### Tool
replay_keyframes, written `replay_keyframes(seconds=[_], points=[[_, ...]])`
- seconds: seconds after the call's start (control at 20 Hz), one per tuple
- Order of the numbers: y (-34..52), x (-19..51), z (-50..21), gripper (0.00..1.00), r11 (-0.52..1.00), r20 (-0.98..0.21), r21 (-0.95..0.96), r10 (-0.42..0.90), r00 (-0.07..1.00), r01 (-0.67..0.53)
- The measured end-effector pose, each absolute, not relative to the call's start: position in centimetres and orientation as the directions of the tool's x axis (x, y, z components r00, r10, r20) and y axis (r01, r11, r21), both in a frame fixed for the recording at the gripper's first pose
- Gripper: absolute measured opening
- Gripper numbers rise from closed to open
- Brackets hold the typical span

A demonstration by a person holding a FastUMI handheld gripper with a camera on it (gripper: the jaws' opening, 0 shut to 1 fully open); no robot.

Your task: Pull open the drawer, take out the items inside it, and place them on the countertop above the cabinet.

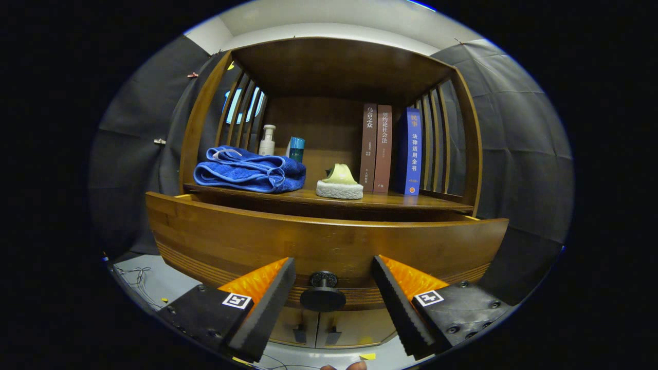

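Note:
A wooden cabinet stands in front of me with its drawer (318, 241) pulled out; the drawer's front panel faces me and hides what lies inside. A round black knob (323, 294) sticks out of the drawer front. My gripper (334, 298) is open, its two black fingers either side of the knob with a gap on each side, not touching it. Above the drawer runs the countertop (396, 199), a wooden shelf surface.
On the countertop lie a folded blue towel (249, 170), a white pump bottle (267, 140), a teal bottle (296, 149), a yellow-and-white sponge (339, 182) and three upright books (390, 149). Two small doors (318, 329) sit below the drawer. Cables trail on the floor left.

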State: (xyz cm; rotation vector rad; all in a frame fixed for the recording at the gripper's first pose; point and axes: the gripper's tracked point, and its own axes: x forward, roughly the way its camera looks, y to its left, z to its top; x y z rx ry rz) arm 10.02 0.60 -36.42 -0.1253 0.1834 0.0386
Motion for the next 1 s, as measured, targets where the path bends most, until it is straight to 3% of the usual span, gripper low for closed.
replay_keyframes(seconds=[0.55,1.0], points=[[1.3,14.7,-39.8,0.99,0.99,-0.277,-0.131,0.018,0.961,-0.057],[2.0,15.8,-40.0,0.99,0.991,-0.285,-0.119,0.022,0.958,-0.058]])
